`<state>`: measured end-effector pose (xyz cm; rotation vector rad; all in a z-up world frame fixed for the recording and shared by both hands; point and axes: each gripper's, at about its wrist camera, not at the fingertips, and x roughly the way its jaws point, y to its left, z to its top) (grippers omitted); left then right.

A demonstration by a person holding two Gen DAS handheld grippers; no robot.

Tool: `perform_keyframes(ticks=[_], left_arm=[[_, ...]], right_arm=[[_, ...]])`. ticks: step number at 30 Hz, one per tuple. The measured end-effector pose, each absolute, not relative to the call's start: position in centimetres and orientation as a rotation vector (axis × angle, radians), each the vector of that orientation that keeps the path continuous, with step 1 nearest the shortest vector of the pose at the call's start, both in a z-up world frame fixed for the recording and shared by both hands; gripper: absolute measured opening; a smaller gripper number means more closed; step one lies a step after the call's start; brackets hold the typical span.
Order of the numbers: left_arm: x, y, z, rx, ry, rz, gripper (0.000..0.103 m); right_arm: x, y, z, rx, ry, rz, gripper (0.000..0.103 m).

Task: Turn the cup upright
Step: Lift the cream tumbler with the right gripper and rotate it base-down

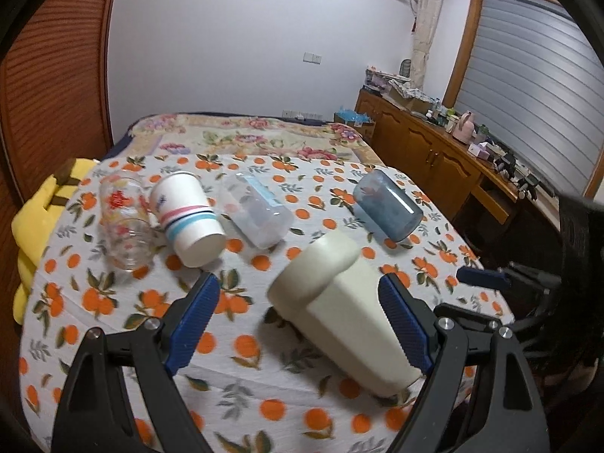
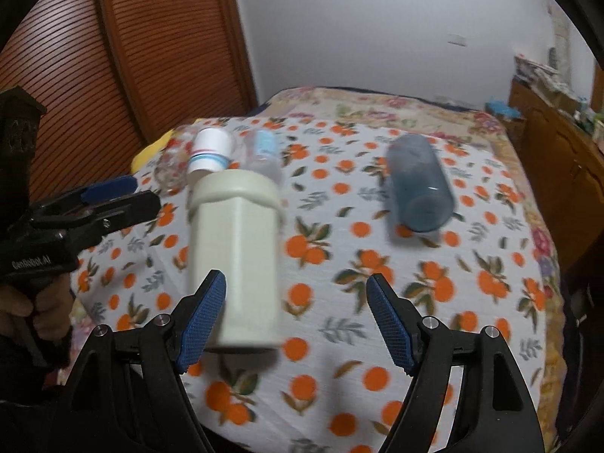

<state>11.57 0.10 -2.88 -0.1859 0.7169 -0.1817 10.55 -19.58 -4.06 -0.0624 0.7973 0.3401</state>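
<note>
A cream cup (image 1: 341,304) lies on its side on the orange-print tablecloth (image 1: 124,302); it also shows in the right wrist view (image 2: 236,256). My left gripper (image 1: 302,324) is open, its fingers on either side of the cup. My right gripper (image 2: 296,321) is open, the cup beside its left finger. A blue cup (image 1: 389,205), a clear plastic cup (image 1: 256,211), a striped paper cup (image 1: 188,219) and a flowered glass (image 1: 124,222) also lie on their sides further back.
The left gripper (image 2: 109,192) shows at the left of the right wrist view. A yellow cushion (image 1: 34,219) lies off the table's left edge. A bed with a floral cover (image 1: 245,136) is behind. A wooden cabinet (image 1: 434,147) stands at the right.
</note>
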Motion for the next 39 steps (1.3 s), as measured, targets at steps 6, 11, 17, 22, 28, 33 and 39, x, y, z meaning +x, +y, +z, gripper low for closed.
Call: perform_keyframes(ticks=[6, 11, 17, 22, 28, 33, 39], left_arm=[[13.8, -2.1, -3.2, -0.2, 0.778, -0.146, 0.087], [15.0, -3.3, -4.2, -0.193, 0.85, -0.096, 0.087], [15.4, -3.7, -5.1, -0.203, 0.896, -0.062, 0.087], [15.8, -3.7, -5.5, -0.246, 0.92, -0.082, 0.09], [17.1, -2.8, -6.7, -0.394, 0.999, -0.133, 0.093], [18.1, -3.0, -7.5, -0.467, 1.056, -0.16, 0.093], [18.9, -4.0, -9.0, -0.528, 1.14, -0.192, 0.093]], right_arm=[[10.3, -22.3, -4.6, -0.005, 0.777, 0.301, 0.079], [9.6, -23.4, -4.8, 0.032, 0.764, 0.3, 0.079], [9.3, -24.1, -5.1, 0.069, 0.754, 0.306, 0.079], [9.2, -24.0, -5.4, 0.078, 0.751, 0.312, 0.079], [9.2, -24.1, -5.7, 0.084, 0.754, 0.31, 0.079], [9.2, -24.7, -5.7, 0.106, 0.75, 0.303, 0.079], [9.2, -25.3, -5.8, 0.118, 0.753, 0.294, 0.079]])
